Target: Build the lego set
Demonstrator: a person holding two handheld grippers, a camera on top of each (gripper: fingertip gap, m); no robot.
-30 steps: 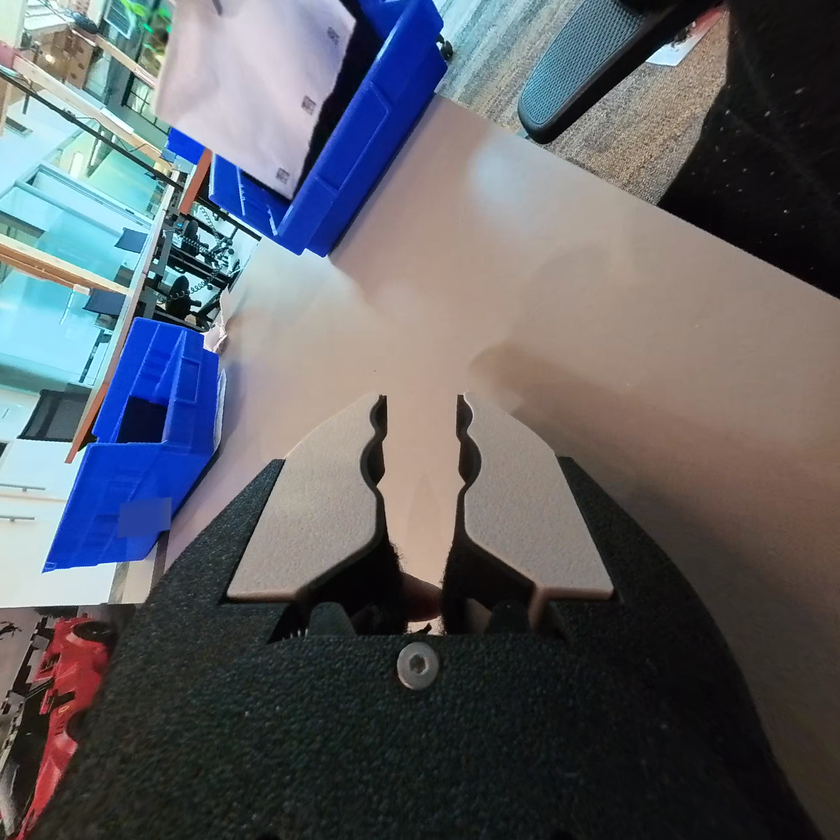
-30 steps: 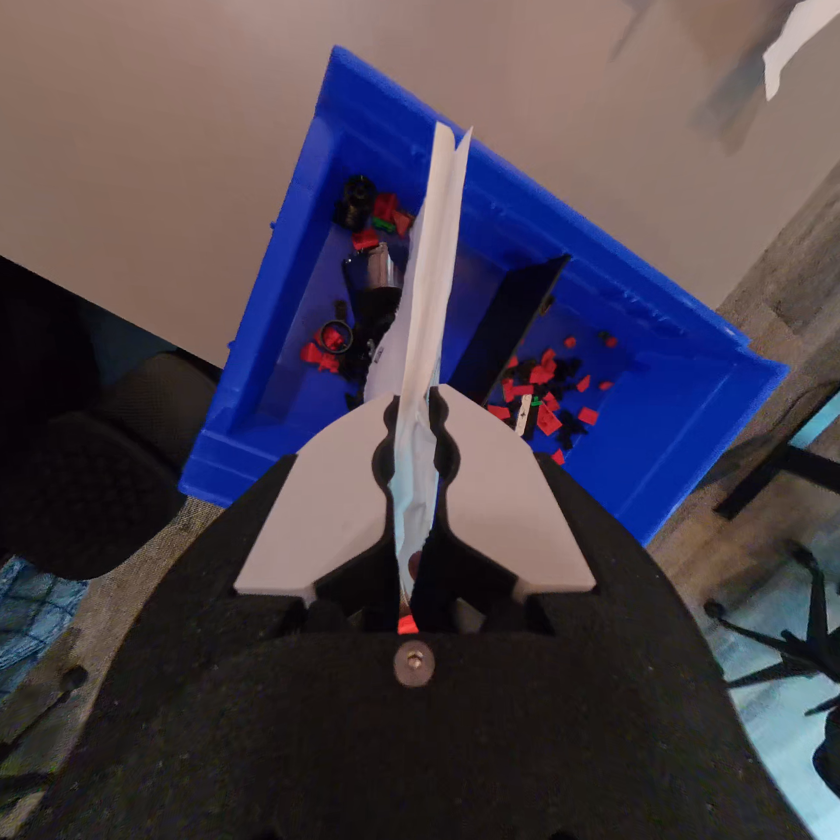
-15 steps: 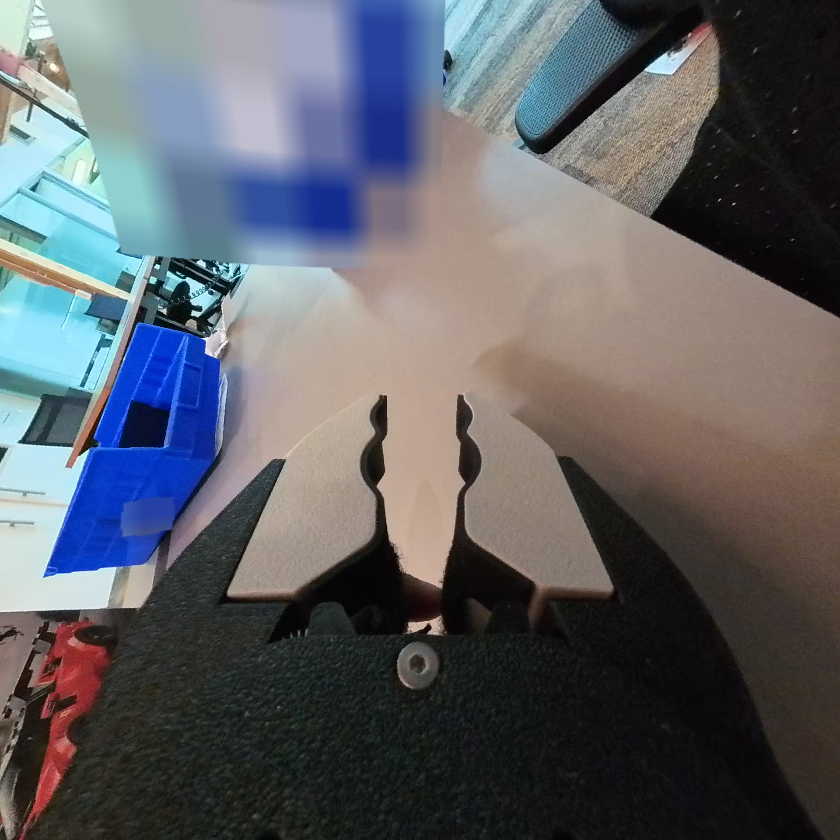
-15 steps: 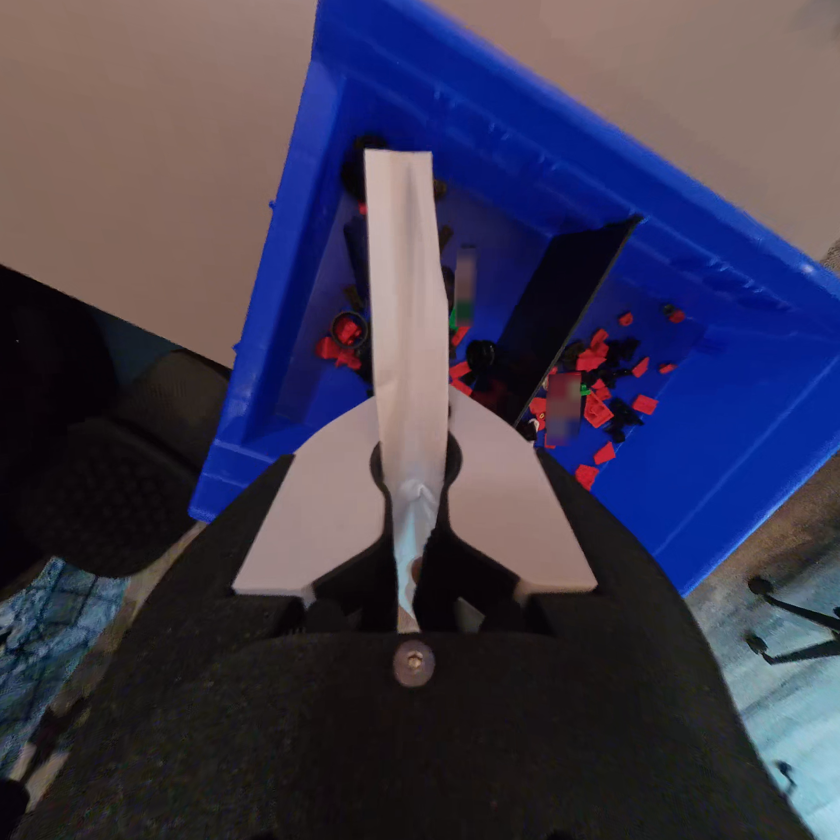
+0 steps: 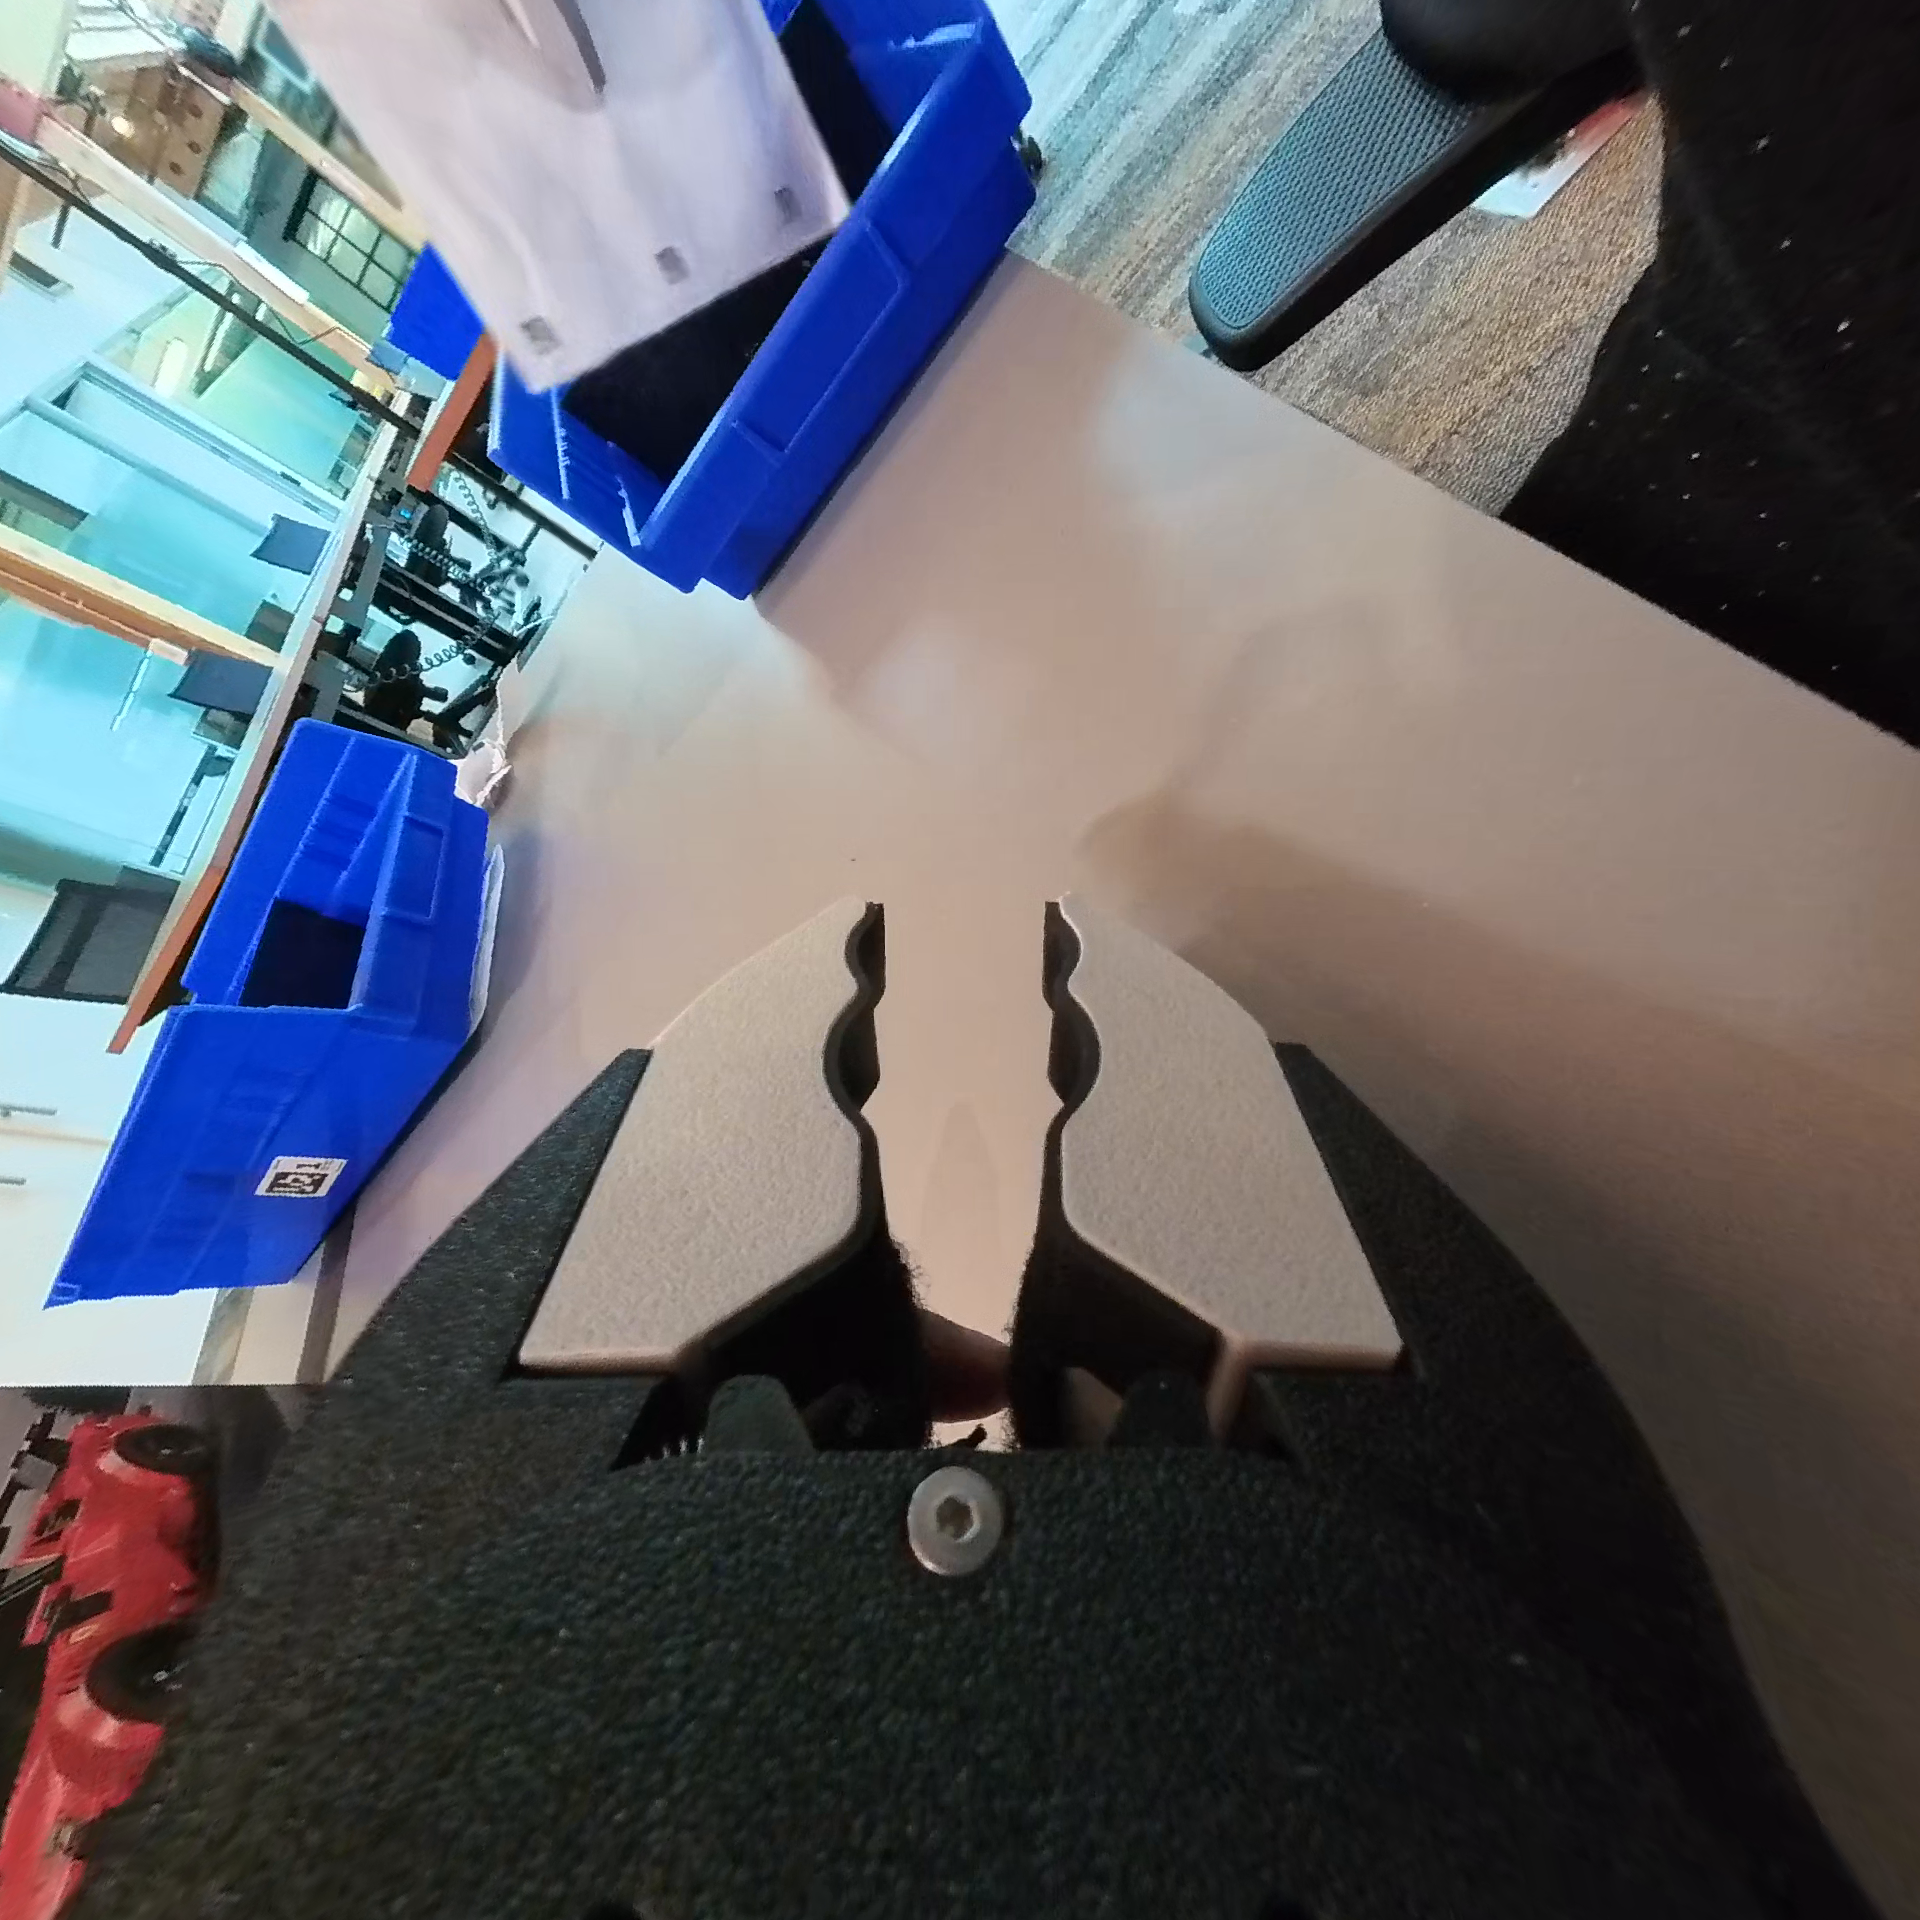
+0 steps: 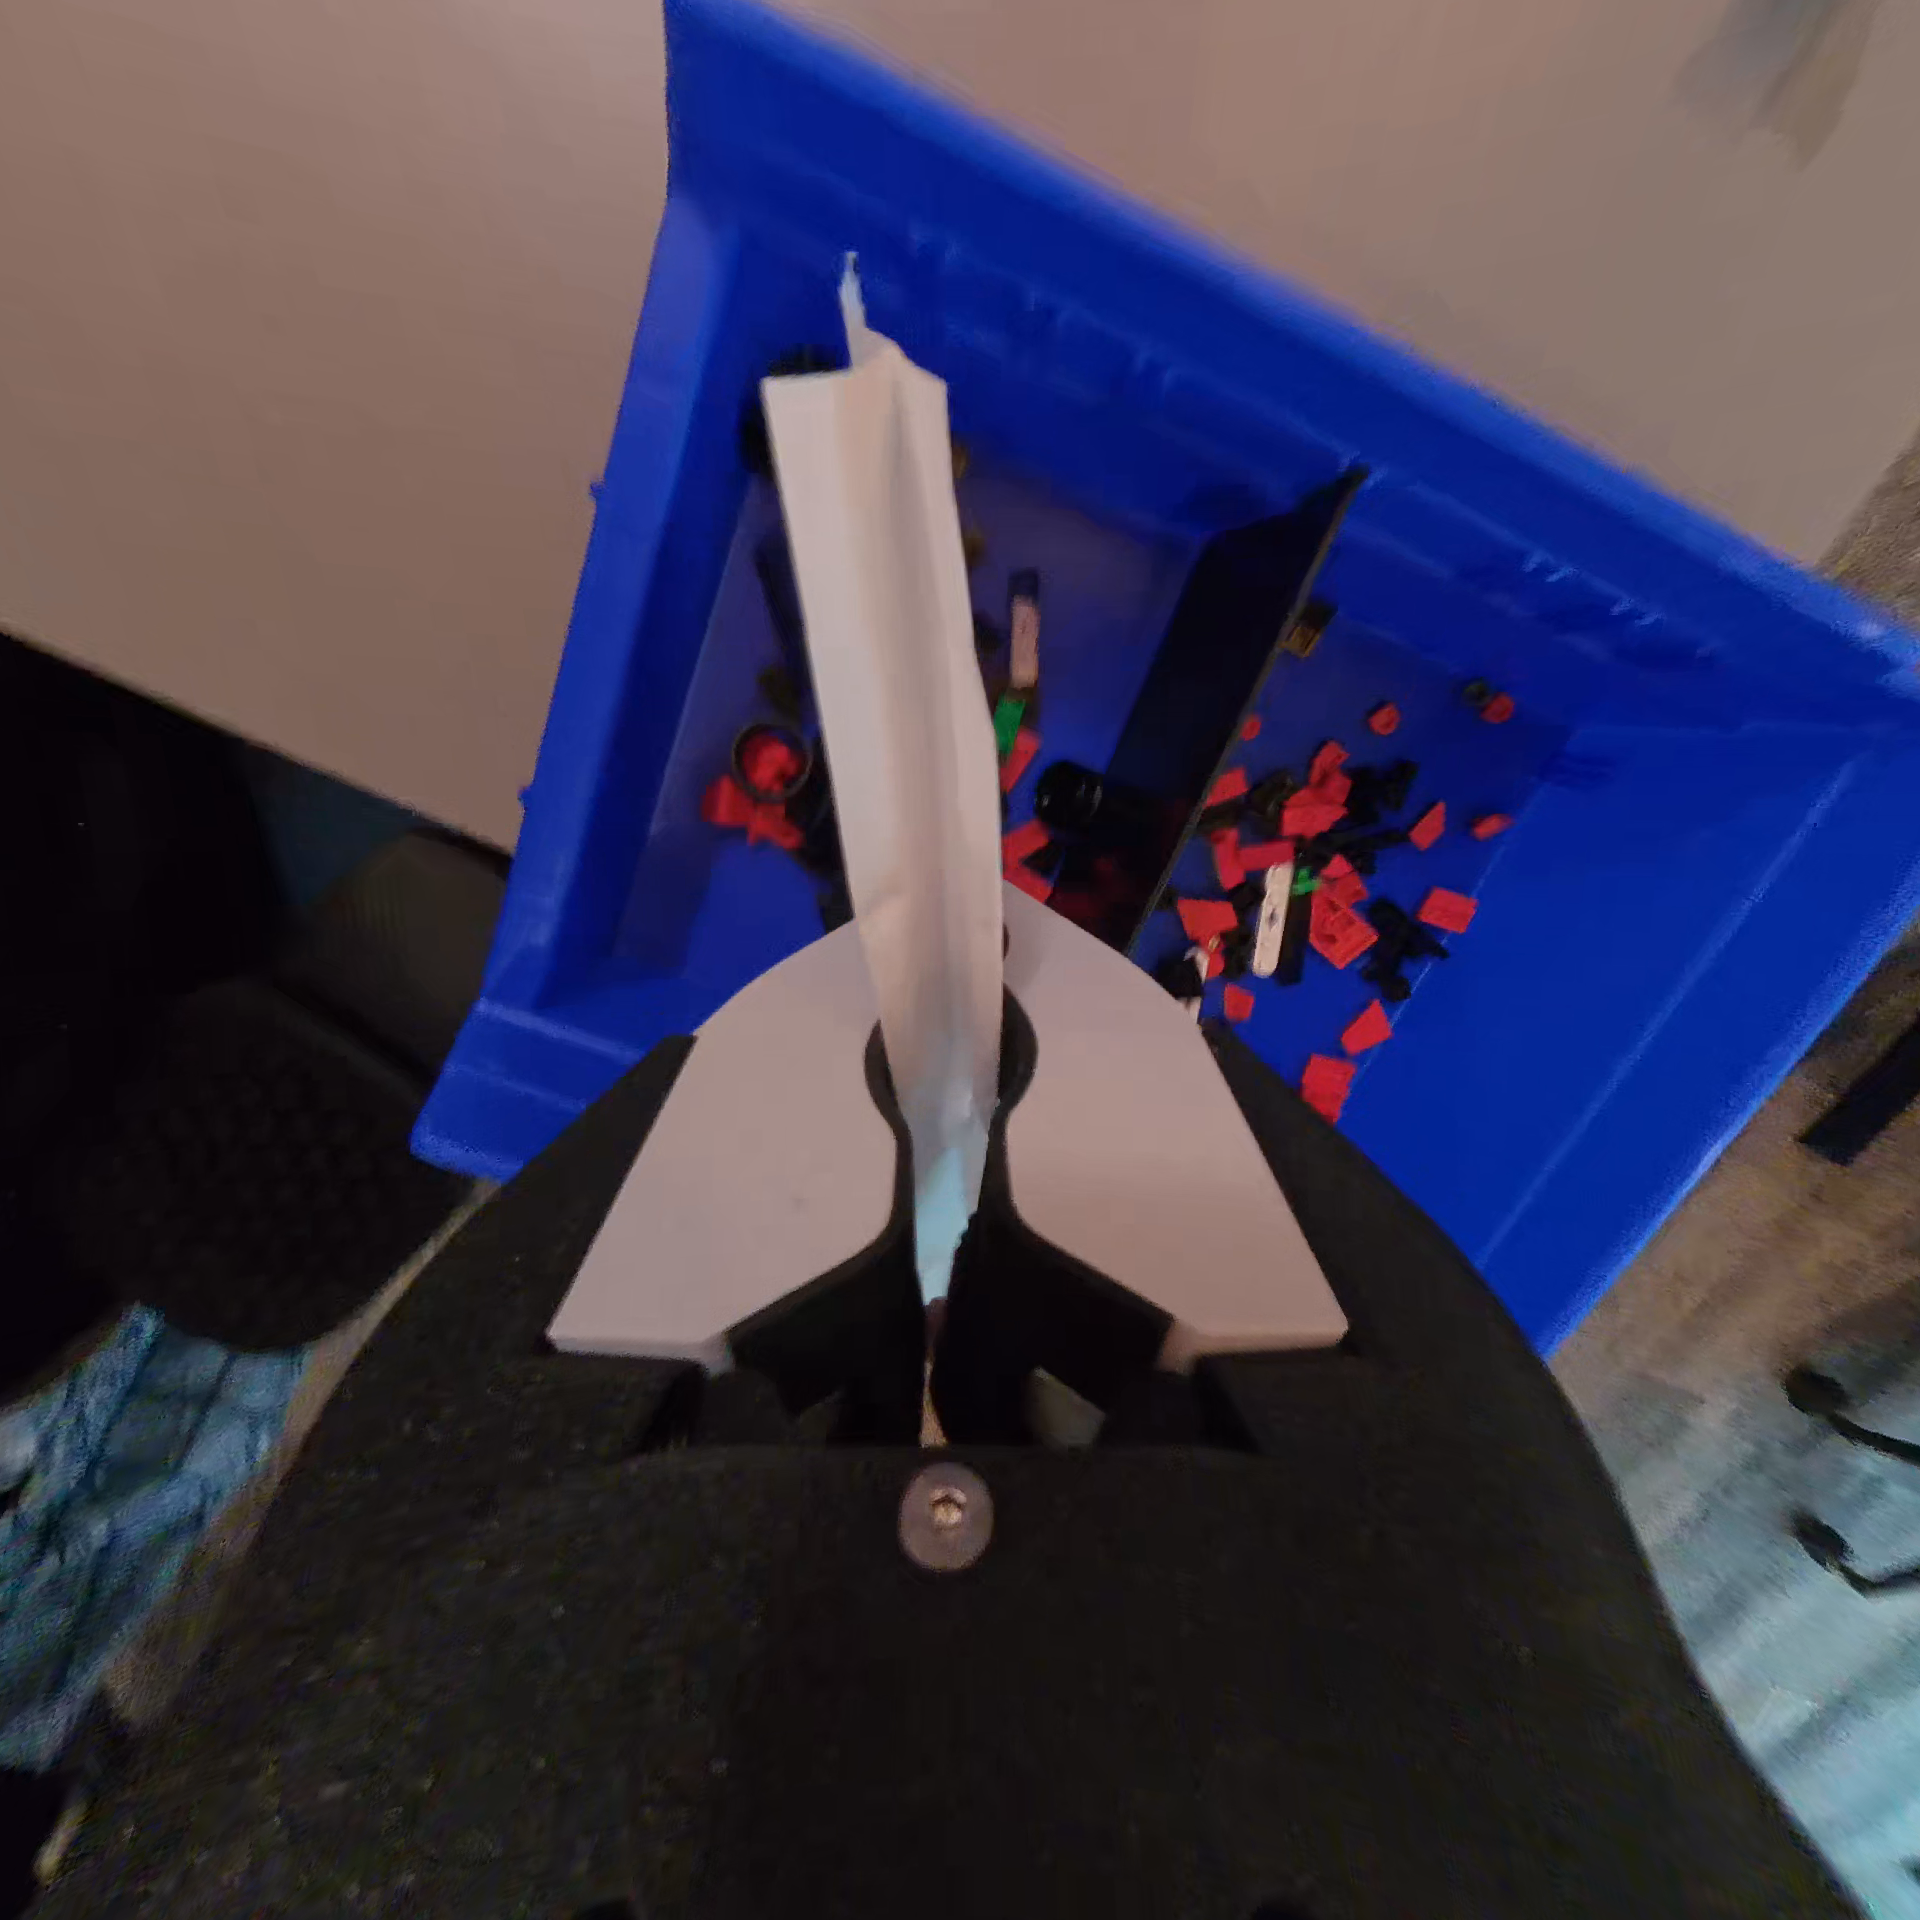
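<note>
My right gripper [image 6: 935,935] is shut on a white paper bag [image 6: 883,623]. It holds the bag mouth-down over the left compartment of a blue bin [image 6: 1143,343]. A black divider [image 6: 1226,665] splits the bin, and several small red and black pieces [image 6: 1320,873] lie on both sides of it. My left gripper [image 5: 963,914] is open with nothing between its fingers, low over the beige table [image 5: 1299,675]. In the left wrist view the white bag [image 5: 623,156] hangs above the same blue bin [image 5: 831,343] at the far end of the table.
A second blue bin [image 5: 281,1039] stands at the table's left edge. A chair armrest [image 5: 1351,177] and a person's dark clothing [image 5: 1766,364] are on the right. A red toy vehicle [image 5: 94,1558] is at lower left. Carpet floor [image 6: 1714,1299] lies beside the bin.
My right gripper has closed tighter on the bag and shifted over the bin; the bag has twisted and its mouth now faces the left compartment. The left gripper has not moved.
</note>
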